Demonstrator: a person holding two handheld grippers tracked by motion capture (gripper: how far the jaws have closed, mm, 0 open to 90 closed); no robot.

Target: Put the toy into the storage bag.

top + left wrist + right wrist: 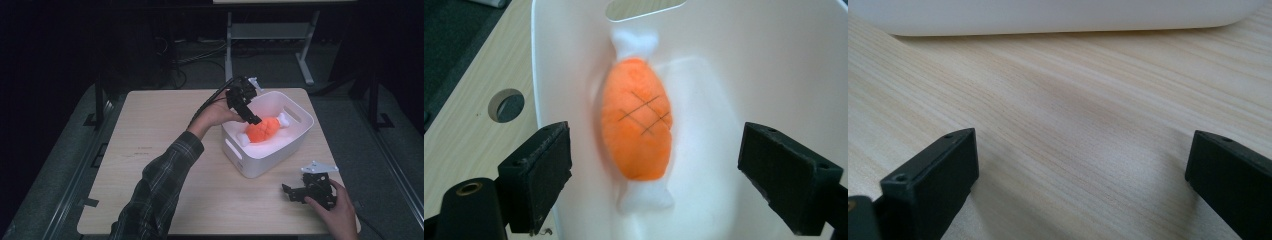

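Orange plush toy (pixel 638 120) lying in white bin (pixel 295 132), frame centre; left gripper (pixel 651 175) above it, jaws wide and empty; right gripper (pixel 1080 185) lower right, wide, idle; risk: jaw catching bin wall.

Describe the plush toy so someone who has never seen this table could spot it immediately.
Start at the light wooden table and find the white plastic bin with handle slots on its right half. The plush toy lies on the bin's floor, directly under the open left tongs. It is the one brightly coloured item here: an orange body with stitched crosshatch lines and a white knob at each end, like meat on a bone.
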